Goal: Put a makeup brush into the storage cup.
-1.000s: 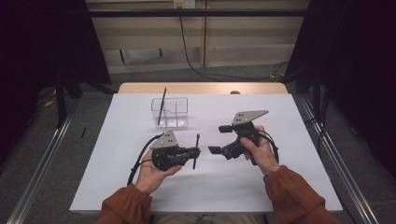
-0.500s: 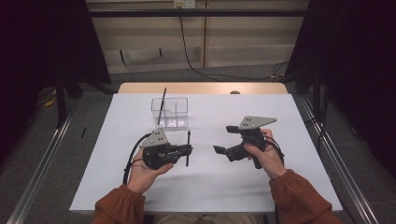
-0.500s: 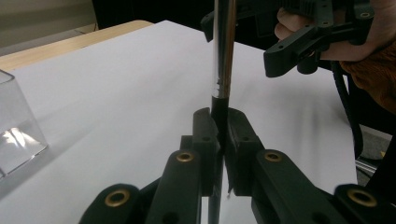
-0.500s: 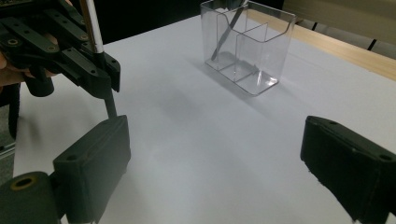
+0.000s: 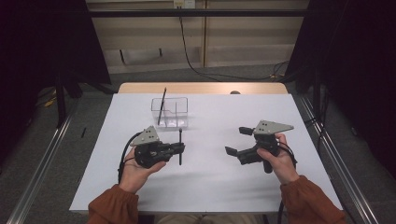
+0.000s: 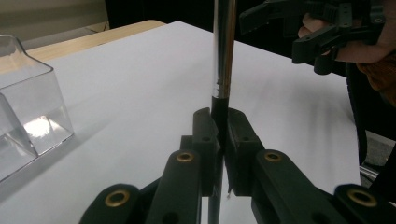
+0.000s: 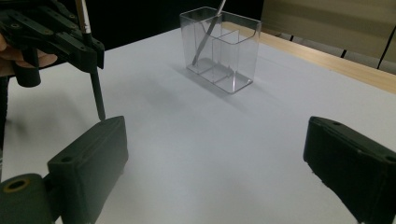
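White table (image 5: 210, 186): left claw (image 6: 219, 135) clamps brush (image 6: 223, 56), chrome ferrule seen close; right claw (image 7: 210, 154) apart

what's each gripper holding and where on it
The left gripper is shut on a pen, gripping its black part just below the silver barrel. The right gripper is open, holding nothing.

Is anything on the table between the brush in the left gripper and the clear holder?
Nothing visible: only bare white table lies between the brush in the left gripper and the clear holder.
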Demonstrator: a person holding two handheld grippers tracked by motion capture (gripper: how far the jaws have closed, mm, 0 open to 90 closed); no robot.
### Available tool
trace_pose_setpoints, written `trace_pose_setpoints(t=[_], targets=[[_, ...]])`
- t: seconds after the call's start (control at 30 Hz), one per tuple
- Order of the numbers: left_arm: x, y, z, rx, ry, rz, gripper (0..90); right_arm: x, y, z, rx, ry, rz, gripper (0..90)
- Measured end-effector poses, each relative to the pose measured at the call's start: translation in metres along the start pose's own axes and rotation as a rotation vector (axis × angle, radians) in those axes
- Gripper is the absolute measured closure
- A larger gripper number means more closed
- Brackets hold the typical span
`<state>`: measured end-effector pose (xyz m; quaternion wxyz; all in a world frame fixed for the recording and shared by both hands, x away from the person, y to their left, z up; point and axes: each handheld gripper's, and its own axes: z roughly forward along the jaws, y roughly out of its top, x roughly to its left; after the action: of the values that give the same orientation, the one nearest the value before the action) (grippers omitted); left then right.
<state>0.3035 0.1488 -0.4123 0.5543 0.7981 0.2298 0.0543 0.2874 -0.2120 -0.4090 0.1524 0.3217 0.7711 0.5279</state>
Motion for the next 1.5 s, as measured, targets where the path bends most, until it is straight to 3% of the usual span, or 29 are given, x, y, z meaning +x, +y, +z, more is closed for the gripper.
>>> trace_pose_setpoints(t=[1.07, 1.27, 1.5], targets=[[0.027, 0.012, -0.040, -0.030, 0.097, -0.021, 84.1, -0.005, -0.051, -0.056, -0.059, -0.134, 0.075, 0.7], [0.032, 0.017, -0.046, -0.038, 0.113, -0.016, 84.1, -0.003, -0.061, -0.069, -0.054, -0.180, 0.057, 0.4], [0.038, 0.021, -0.050, -0.042, 0.129, -0.020, 84.1, -0.012, -0.072, -0.077, -0.089, -0.230, 0.081, 0.4]])
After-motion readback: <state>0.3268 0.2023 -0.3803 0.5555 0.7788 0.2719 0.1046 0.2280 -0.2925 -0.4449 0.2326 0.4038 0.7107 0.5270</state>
